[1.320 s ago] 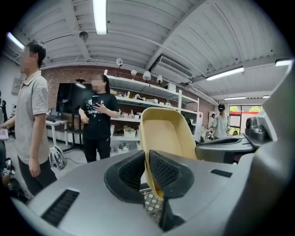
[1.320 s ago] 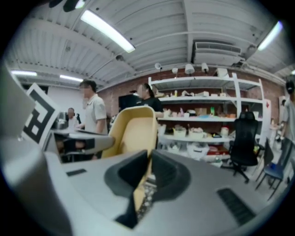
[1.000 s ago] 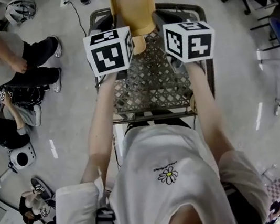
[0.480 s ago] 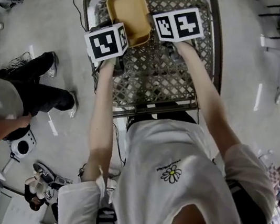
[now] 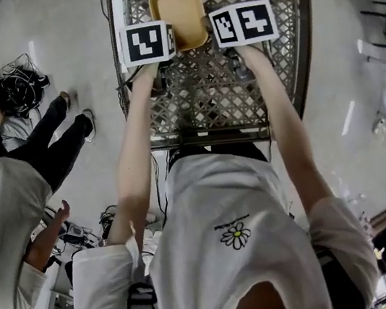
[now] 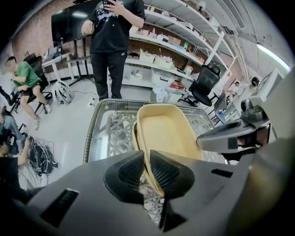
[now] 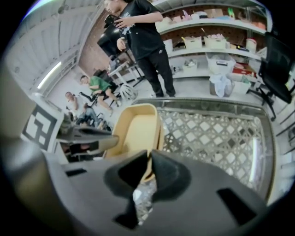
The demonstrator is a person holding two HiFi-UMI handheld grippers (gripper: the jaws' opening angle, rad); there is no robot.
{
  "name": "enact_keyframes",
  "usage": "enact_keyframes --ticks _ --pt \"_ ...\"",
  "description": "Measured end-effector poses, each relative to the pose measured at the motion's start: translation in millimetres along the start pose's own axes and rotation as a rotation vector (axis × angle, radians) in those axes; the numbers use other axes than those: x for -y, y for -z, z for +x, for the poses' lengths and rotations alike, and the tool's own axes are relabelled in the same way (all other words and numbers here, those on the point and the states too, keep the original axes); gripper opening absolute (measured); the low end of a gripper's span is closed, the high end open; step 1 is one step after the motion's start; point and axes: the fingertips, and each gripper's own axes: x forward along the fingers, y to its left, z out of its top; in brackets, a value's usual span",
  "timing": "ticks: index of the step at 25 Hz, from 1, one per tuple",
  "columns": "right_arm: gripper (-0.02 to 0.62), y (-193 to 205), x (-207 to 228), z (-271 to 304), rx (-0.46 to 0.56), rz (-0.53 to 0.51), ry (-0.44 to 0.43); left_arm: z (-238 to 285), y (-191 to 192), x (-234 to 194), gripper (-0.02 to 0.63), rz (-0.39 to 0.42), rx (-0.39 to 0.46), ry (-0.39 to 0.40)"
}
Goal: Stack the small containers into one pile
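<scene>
Resting on the far part of the metal lattice table (image 5: 267, 71), the tan container (image 5: 178, 14) sits nested in a second container (image 6: 134, 134), whose rim shows just outside it. The left gripper (image 6: 146, 173) is at the container's left rim; its jaws are opening, only slightly apart, with the rim between them and a sliver of gap at the left pad. The right gripper (image 7: 148, 173) is at the right rim, jaws nearly together and pinching that thin edge. A person in black (image 6: 113, 37) stands beyond the table's far side.
</scene>
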Motion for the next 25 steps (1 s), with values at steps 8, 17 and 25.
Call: enact_keyframes --ticks 8,17,25 --pt "0.048 11 7 18 -0.044 0.022 0.015 13 13 -4 0.063 0.012 -0.059 -0.004" --pt "0.049 14 12 25 -0.039 0.032 0.028 17 15 -3 0.069 0.031 -0.054 -0.014" --pt "0.19 14 1 18 0.009 0.019 -0.013 8 8 -2 0.125 -0.044 0.016 -0.004"
